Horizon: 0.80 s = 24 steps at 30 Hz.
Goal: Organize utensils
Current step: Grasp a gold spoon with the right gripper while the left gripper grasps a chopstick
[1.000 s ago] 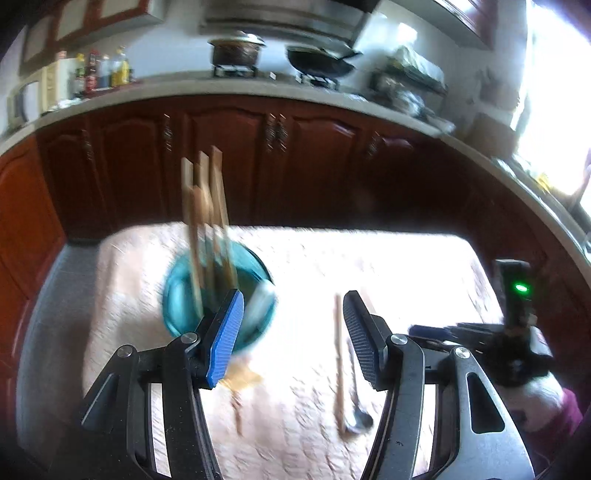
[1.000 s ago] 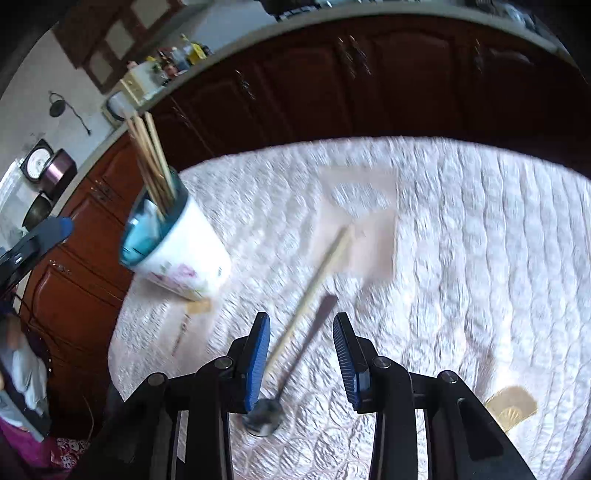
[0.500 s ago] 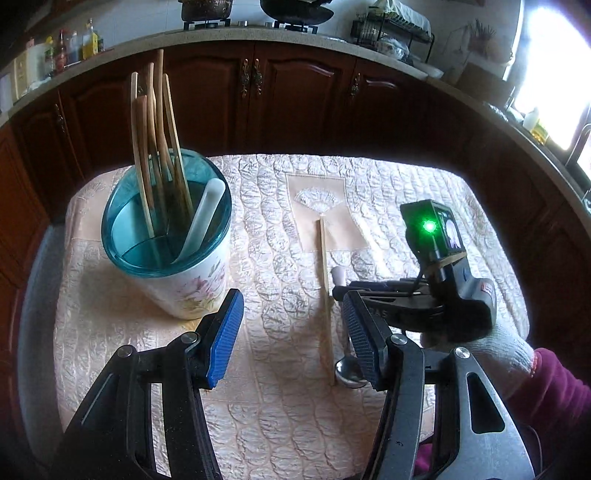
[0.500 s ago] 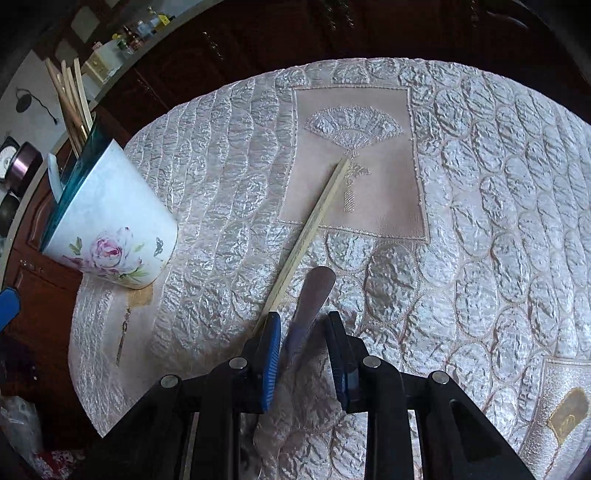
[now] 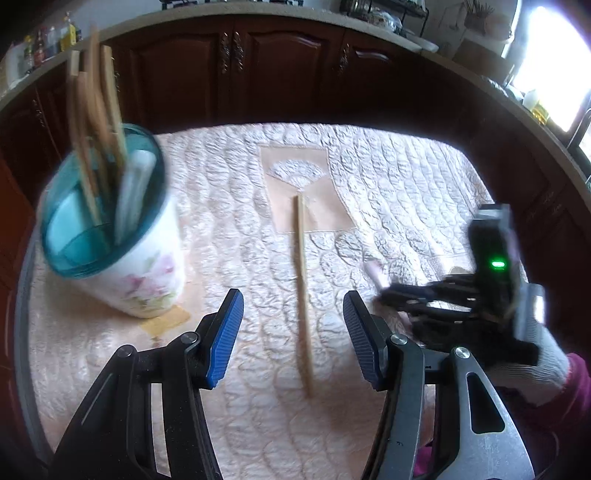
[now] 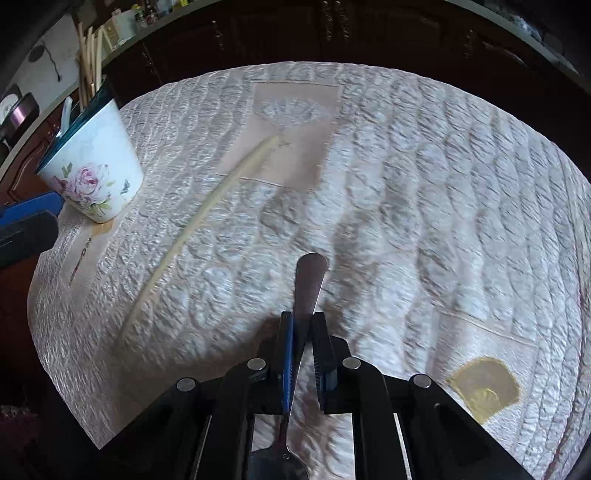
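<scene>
The spoon (image 6: 308,284) is being clamped by the closing right claw (image 6: 303,332) for the cup (image 6: 92,173), while the chopstick (image 5: 303,295) beside the cup is straddled by the open left claw (image 5: 293,334).

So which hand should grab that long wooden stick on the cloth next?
Left. The left hand-held gripper is open and empty, with the wooden stick lying right between its fingers. The right hand-held gripper is busy: its jaws are closing on the metal spoon.

A home kitchen: dark wood cabinets (image 5: 236,62) under a counter (image 5: 369,29) at twelve o'clock, bottles (image 5: 51,37) at ten, quilted table cover (image 6: 406,184).
</scene>
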Motion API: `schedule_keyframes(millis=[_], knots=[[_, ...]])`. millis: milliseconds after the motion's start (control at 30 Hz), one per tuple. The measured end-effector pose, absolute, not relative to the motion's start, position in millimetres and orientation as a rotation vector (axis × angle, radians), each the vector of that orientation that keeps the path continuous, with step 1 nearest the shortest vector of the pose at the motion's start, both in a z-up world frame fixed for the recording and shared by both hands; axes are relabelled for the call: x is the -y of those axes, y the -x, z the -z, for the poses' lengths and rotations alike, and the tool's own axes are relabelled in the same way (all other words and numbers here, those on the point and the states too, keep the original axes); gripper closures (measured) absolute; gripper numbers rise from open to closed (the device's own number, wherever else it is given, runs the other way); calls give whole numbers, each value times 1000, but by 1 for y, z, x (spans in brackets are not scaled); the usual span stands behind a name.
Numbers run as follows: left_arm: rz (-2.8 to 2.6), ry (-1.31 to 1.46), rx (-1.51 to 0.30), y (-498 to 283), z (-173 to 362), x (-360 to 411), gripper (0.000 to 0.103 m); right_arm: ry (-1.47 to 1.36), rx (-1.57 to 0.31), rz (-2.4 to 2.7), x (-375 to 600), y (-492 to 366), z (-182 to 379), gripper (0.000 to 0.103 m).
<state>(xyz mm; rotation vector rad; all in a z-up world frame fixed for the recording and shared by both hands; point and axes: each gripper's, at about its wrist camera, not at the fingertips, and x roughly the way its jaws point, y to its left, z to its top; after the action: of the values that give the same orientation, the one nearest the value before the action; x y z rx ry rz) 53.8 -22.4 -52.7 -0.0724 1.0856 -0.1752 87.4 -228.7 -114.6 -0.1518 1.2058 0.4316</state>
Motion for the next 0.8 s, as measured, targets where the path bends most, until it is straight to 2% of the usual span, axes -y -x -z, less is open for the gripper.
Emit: schedule_keyframes(millis=[300, 733, 800], knots=[[139, 13, -1142, -122, 95, 62, 47, -185, -1236, -414, 308, -89, 97, 93], [43, -67, -1242, -194, 146, 73, 47, -58, -1251, -418, 297, -65, 113, 93], [52, -61, -1263, -197, 155, 75, 50, -56, -1241, -427, 288, -68, 117, 93]])
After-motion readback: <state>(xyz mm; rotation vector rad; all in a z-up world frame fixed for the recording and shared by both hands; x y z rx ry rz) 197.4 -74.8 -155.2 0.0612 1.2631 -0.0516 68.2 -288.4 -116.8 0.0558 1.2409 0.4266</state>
